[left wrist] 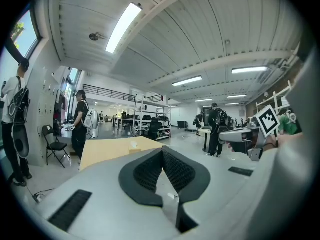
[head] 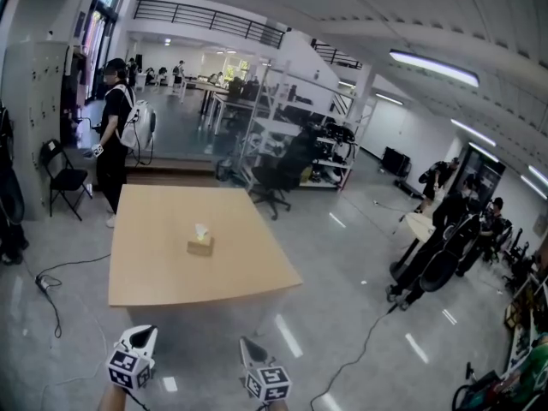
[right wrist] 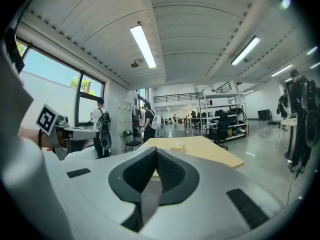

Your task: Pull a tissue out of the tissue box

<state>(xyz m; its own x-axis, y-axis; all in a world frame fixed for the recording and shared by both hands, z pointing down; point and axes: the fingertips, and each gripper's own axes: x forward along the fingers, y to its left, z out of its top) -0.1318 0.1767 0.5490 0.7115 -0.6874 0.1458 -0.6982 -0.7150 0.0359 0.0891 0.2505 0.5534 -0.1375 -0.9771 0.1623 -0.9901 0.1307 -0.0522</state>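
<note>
A small tan tissue box (head: 199,245) with a white tissue sticking up stands near the middle of a light wooden table (head: 154,276). Both grippers are held in front of the table's near edge, well short of the box. My left gripper (head: 145,330) is at the bottom left, my right gripper (head: 246,343) beside it. In the left gripper view the black pads meet at the tip, so the left gripper (left wrist: 162,150) is shut and empty, with the box (left wrist: 133,145) far ahead. The right gripper (right wrist: 155,149) is likewise shut on nothing, the box (right wrist: 177,146) beyond it.
A person with a backpack (head: 113,139) stands at the table's far left corner beside a folding chair (head: 65,178). A black office chair (head: 274,187) and shelving stand behind the table. A cable (head: 50,291) lies on the floor at left. Several people (head: 445,242) are at right.
</note>
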